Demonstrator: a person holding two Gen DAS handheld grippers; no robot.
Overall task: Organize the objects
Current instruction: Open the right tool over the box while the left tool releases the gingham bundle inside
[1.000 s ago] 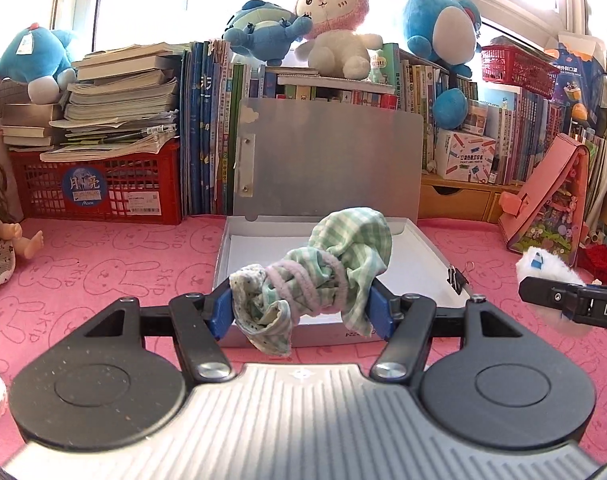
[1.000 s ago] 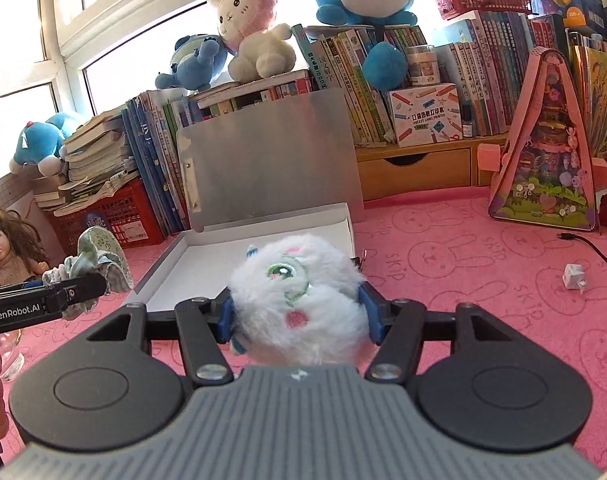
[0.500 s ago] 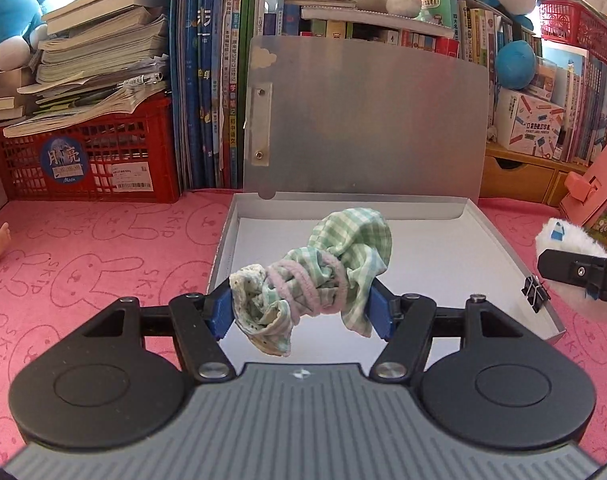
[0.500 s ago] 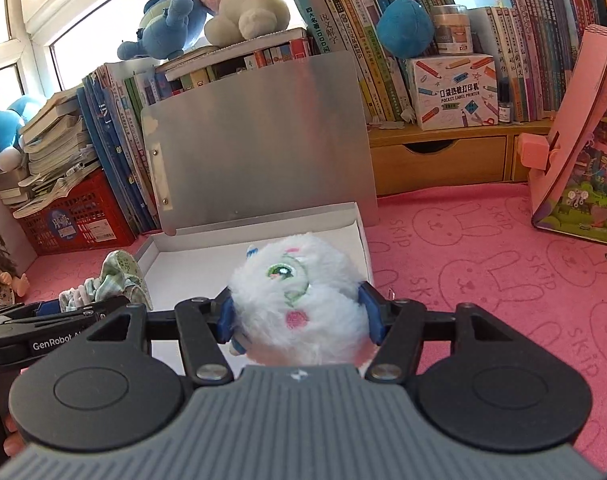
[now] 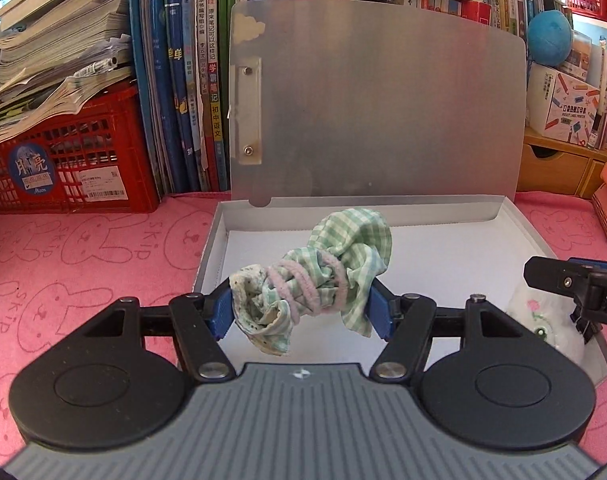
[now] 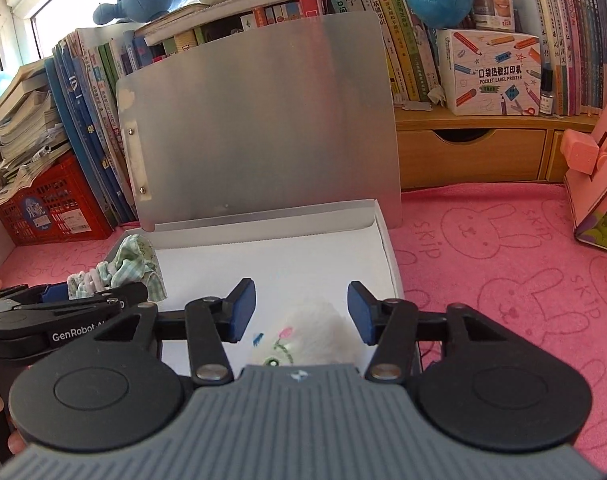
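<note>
My left gripper (image 5: 301, 308) is shut on a green checked cloth bundle (image 5: 323, 264) wound with a pink hair tie, held just above the left part of the open white box (image 5: 483, 248). The white plush toy (image 6: 315, 336) lies in the box's near right part, below my right gripper (image 6: 301, 310). That gripper's jaws are closing with nothing between the blue pads, and its body hides the plush's lower half. The plush (image 5: 543, 320) also shows in the left wrist view under the right gripper's finger. The cloth bundle (image 6: 127, 260) shows at the left of the right wrist view.
The box's grey lid (image 6: 263, 120) stands upright against a row of books. A red crate (image 5: 63, 160) under stacked papers sits at the left, a wooden drawer shelf (image 6: 471, 156) and a pink toy house (image 6: 599, 184) at the right. A pink bunny mat (image 6: 503, 280) covers the table.
Both grippers have moved forward and down over the box. The right gripper has let go of the white plush, which now lies in the box. The left still grips the cloth.
</note>
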